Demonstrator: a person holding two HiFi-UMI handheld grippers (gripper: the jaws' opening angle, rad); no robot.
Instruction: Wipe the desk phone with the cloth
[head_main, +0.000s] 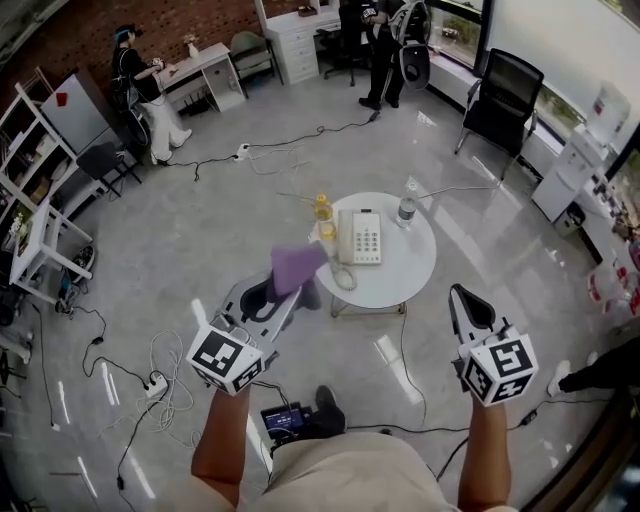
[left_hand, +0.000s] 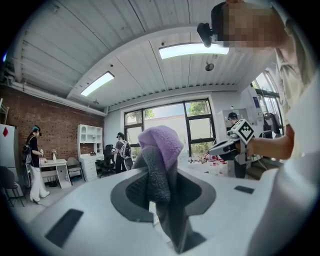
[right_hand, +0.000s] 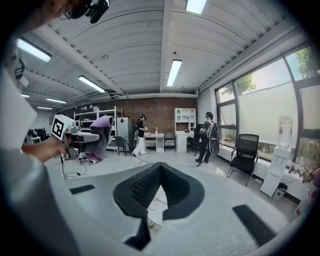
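Cloth (head_main: 297, 265) clamped in left tongs (head_main: 285, 297), bunched past tips for rubbing phone (head_main: 361, 238) ahead on desk (head_main: 405, 268); right tongs (head_main: 470, 300) shut, empty, likely spare for steadying.

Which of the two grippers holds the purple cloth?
The left gripper: its jaws pinch the purple cloth. The right gripper is shut with nothing between its jaws.

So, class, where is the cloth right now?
Head view, left side: the cloth is clamped in the left gripper, by the table's left edge, left of the phone.
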